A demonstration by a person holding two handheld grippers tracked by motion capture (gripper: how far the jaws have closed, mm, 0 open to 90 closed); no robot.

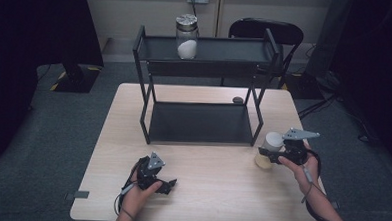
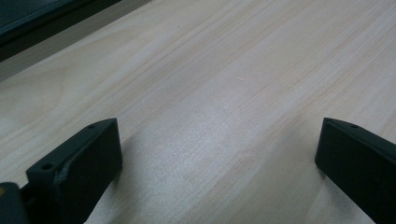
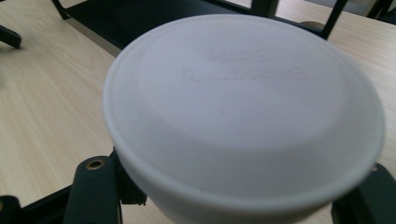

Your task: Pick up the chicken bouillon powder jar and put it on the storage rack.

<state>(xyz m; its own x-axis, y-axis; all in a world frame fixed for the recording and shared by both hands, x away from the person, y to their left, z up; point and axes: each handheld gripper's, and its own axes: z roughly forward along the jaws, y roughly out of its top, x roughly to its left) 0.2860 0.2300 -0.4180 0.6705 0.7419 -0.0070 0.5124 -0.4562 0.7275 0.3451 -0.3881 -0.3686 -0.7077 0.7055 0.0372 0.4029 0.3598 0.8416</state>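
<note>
A tub with a white lid (image 1: 271,142) and a pale yellowish body stands tilted near the right edge of the wooden table (image 1: 210,201). My right gripper (image 1: 267,154) is shut on it from the right, just below the lid. In the right gripper view the round white lid (image 3: 243,107) looms close, with a black finger (image 3: 93,189) against its lower left side. My left gripper (image 1: 166,185) rests low near the table's front left; its jaws stand wide open (image 2: 219,154) over bare wood, nothing between them.
A black two-tier rack (image 1: 206,53) stands at the table's far middle. A glass jar with a metal lid (image 1: 187,36), holding something white, sits on its top shelf. A small dark object (image 1: 238,99) lies behind the rack, and a black chair (image 1: 267,31) stands beyond.
</note>
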